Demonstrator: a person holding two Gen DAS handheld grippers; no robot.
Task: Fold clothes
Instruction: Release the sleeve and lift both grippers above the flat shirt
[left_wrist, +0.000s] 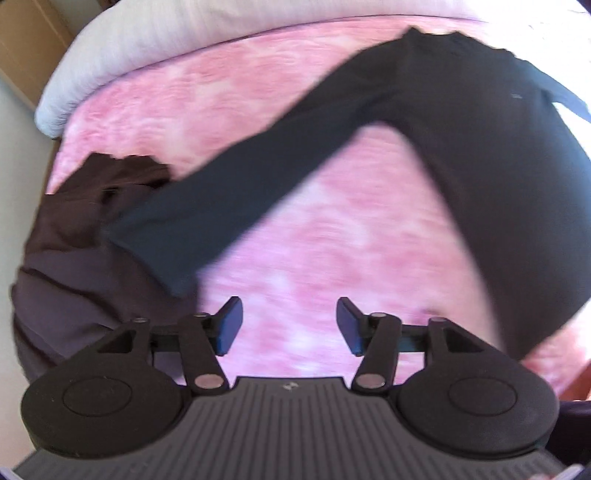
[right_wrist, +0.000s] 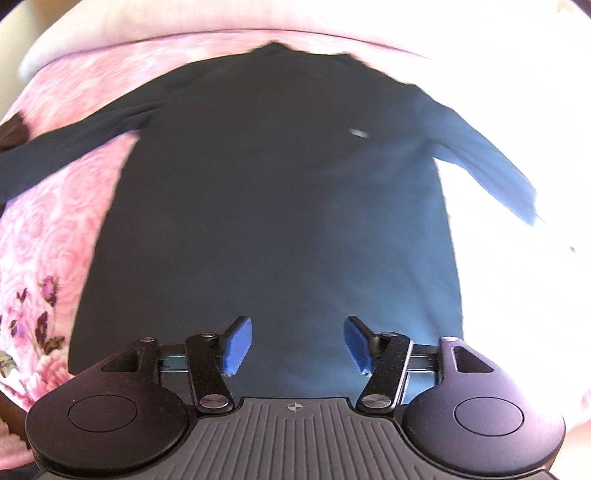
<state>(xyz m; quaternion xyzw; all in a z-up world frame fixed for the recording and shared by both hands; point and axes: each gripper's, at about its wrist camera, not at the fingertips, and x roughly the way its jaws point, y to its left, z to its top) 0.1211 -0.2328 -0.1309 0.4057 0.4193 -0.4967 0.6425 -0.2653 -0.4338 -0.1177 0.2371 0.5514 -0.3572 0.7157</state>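
Dark long-sleeve shirt (right_wrist: 273, 184) lay flat on pink bedspread (left_wrist: 295, 258), sleeves spread. Left tongs (left_wrist: 289, 325) and right tongs (right_wrist: 297, 345) both gaped, empty. Risk: left cuff overlapped brown garment (left_wrist: 74, 229); grab there might snag both.

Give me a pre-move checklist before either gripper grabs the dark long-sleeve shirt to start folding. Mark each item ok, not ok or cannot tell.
1. Left gripper open and holding nothing: ok.
2. Right gripper open and holding nothing: ok.
3. Dark shirt spread flat on the pink bedspread, both sleeves out to the sides: ok.
4. Left sleeve free of other clothes: not ok, its cuff end lies over the brown garment.
5. Right sleeve lying flat: cannot tell, that side is washed out by glare.
6. Shirt hem in view for a grasp: cannot tell, the right gripper's body hides it.
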